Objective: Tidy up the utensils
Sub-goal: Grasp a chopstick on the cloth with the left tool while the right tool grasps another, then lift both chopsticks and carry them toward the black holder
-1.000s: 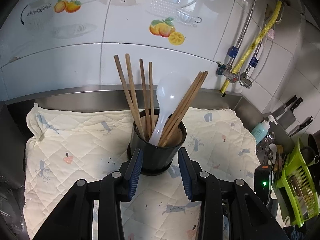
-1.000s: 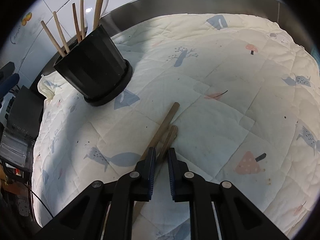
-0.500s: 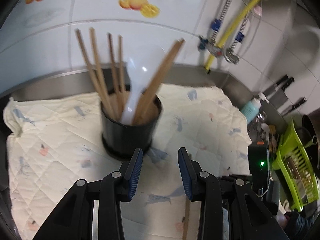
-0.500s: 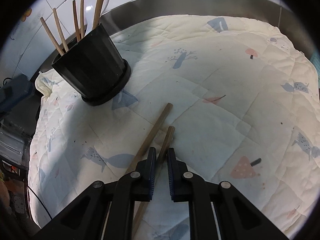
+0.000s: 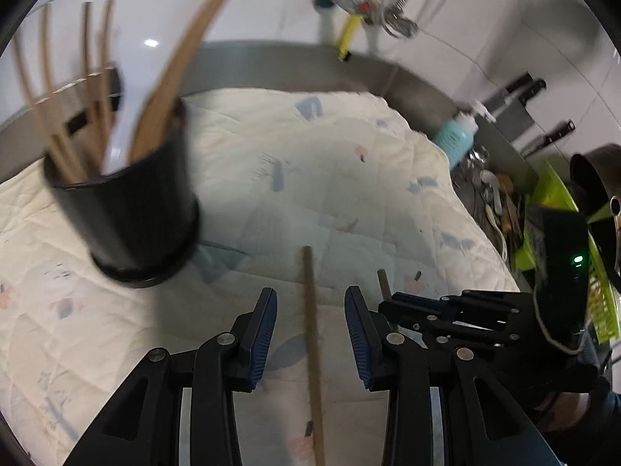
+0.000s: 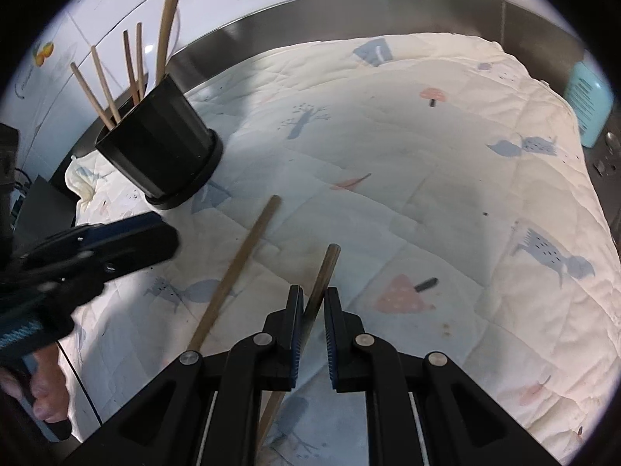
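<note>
Quilted cloth (image 6: pixel 427 178) below: right claw (image 6: pixel 312 312) pinches one chopstick (image 6: pixel 326 268).

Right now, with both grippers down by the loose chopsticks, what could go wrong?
1. The right gripper pinches one chopstick far from its tip; it may swivel or slip when lifted.
2. The left gripper straddles the second chopstick with its jaws open, close beside the right gripper; they could collide.
3. The black holder is already crowded; inserting more could jam or tip it.
</note>
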`<action>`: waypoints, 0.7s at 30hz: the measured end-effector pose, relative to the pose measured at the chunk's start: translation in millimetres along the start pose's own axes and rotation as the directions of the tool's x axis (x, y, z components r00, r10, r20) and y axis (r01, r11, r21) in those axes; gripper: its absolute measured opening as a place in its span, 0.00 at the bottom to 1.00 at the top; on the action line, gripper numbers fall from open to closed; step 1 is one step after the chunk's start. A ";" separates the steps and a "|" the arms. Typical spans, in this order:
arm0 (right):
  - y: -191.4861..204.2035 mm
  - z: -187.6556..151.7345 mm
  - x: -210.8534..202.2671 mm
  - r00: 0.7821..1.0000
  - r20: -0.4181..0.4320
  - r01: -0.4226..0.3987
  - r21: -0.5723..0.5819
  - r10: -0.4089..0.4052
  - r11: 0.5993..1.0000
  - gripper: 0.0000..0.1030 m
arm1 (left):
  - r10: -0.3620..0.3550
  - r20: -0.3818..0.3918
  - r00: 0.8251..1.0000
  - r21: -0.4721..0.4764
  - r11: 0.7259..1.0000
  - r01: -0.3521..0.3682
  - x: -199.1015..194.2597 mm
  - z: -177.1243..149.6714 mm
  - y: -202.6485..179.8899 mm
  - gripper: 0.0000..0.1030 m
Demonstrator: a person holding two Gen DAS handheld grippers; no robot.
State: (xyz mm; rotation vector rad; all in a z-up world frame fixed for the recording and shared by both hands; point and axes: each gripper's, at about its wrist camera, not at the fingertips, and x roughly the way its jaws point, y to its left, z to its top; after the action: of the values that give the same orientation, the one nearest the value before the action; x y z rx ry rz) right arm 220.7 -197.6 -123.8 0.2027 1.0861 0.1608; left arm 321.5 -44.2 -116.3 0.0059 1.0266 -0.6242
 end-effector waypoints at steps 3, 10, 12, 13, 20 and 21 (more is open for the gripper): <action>-2.0 -2.1 -2.1 1.000 0.007 0.003 0.004 -0.003 1.000 0.13 | 0.003 -0.034 0.999 0.022 1.000 -0.002 21.2 4.6 -6.4 0.38; -5.7 0.5 -11.0 1.000 0.022 0.001 0.016 -0.001 1.000 0.13 | 0.019 -0.089 0.996 0.056 0.998 -0.014 57.1 11.8 -10.8 0.29; -6.5 1.2 -12.9 1.000 0.025 0.001 0.015 -0.002 1.000 0.13 | 0.024 -0.096 0.995 0.063 0.998 -0.018 63.3 12.3 -11.3 0.25; -6.8 1.7 -13.4 1.000 0.026 0.001 0.016 -0.001 1.000 0.13 | 0.033 -0.101 0.994 0.070 0.997 -0.026 67.3 12.7 -12.2 0.24; -6.5 1.0 -16.9 0.999 0.038 -0.007 0.010 0.007 1.000 0.13 | 0.072 -0.129 0.989 0.097 0.994 -0.059 83.5 10.8 -12.6 0.18; -6.2 1.1 -17.8 0.999 0.041 -0.008 0.009 0.008 1.000 0.13 | 0.081 -0.127 0.989 0.103 0.992 -0.068 85.4 10.0 -12.9 0.16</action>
State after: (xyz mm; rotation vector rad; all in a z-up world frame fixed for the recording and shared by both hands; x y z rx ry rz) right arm 213.7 -207.8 -109.5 0.2175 1.0458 0.1581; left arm 354.1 -98.8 -175.5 0.1729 1.1169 -0.6112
